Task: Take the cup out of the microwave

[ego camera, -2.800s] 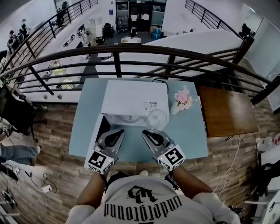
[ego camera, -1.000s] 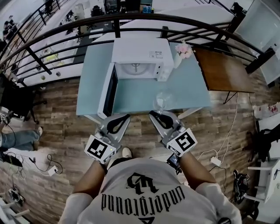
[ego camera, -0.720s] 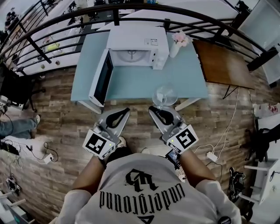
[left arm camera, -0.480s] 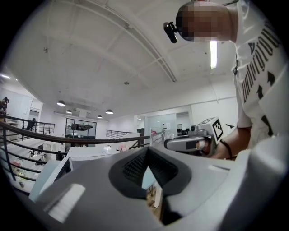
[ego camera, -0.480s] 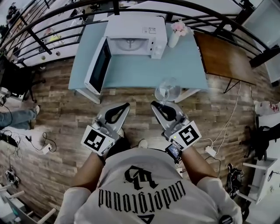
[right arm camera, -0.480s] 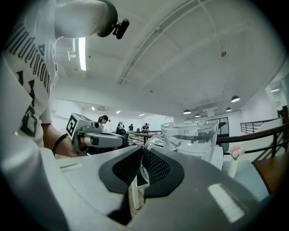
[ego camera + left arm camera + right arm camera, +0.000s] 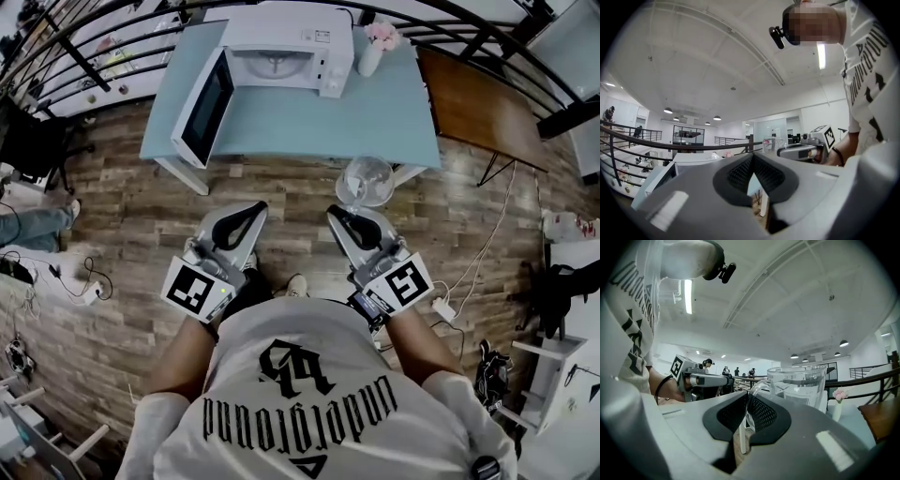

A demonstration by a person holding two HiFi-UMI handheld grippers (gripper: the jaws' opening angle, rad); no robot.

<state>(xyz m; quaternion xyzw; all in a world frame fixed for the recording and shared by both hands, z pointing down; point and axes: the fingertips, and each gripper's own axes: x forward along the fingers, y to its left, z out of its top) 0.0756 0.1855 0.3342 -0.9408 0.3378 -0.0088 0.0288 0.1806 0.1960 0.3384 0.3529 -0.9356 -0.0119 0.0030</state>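
Note:
The clear glass cup [image 7: 366, 180] hangs over the wooden floor, off the table's near edge. My right gripper [image 7: 336, 214] is shut on its handle; in the right gripper view the cup [image 7: 799, 387] stands upright just beyond that gripper [image 7: 746, 401], with the handle pinched between the pads. My left gripper [image 7: 255, 208] is held level beside it, shut with nothing between its pads [image 7: 740, 171]. The white microwave [image 7: 281, 42] stands on the blue table [image 7: 309, 117] at the far side, its door [image 7: 202, 108] swung open to the left.
A white vase with pink flowers [image 7: 371, 45] stands right of the microwave. A brown table [image 7: 483, 103] adjoins on the right. A black railing [image 7: 84, 56] runs behind the table. Cables [image 7: 56, 281] lie on the floor to the left.
Both grippers have drawn back from the table toward me, the right one carrying the cup past the table edge and over the floor. The microwave and table now look farther away.

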